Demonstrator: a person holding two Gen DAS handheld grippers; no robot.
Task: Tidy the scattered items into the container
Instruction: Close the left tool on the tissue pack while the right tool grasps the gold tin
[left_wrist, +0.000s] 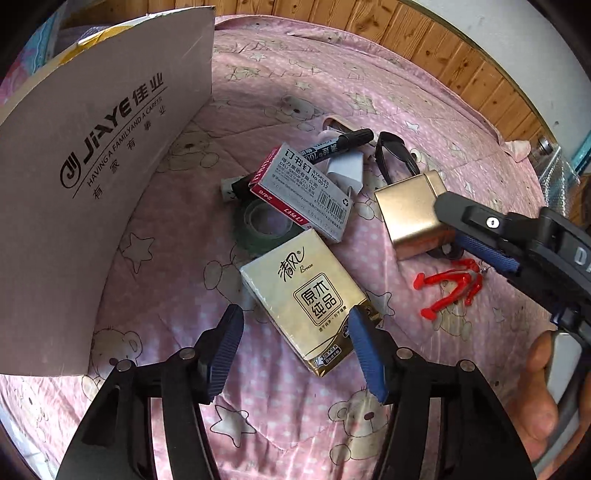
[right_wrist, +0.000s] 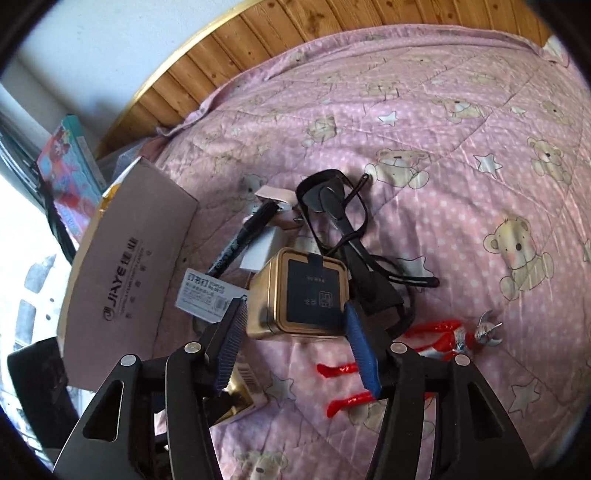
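Cardboard box (left_wrist: 92, 177): the container, upright on the bed (left_wrist: 424, 92), left of both claws; nothing seen inside.
Gold tin (right_wrist: 299, 295): ahead of the right claw (right_wrist: 293, 345), between its spread fingers, ungripped. Smooth sides may slip; the glasses (right_wrist: 332, 210) touching it behind could drag along.
Tissue pack (left_wrist: 306, 295): between the left claw (left_wrist: 295, 347) fingers, which stand apart. Soft wrapper may crumple.
Staple box (left_wrist: 306, 192): beyond, lying on the tape roll (left_wrist: 258, 225); a nudge could tip it.
Red figure (left_wrist: 450, 288): right, loose.
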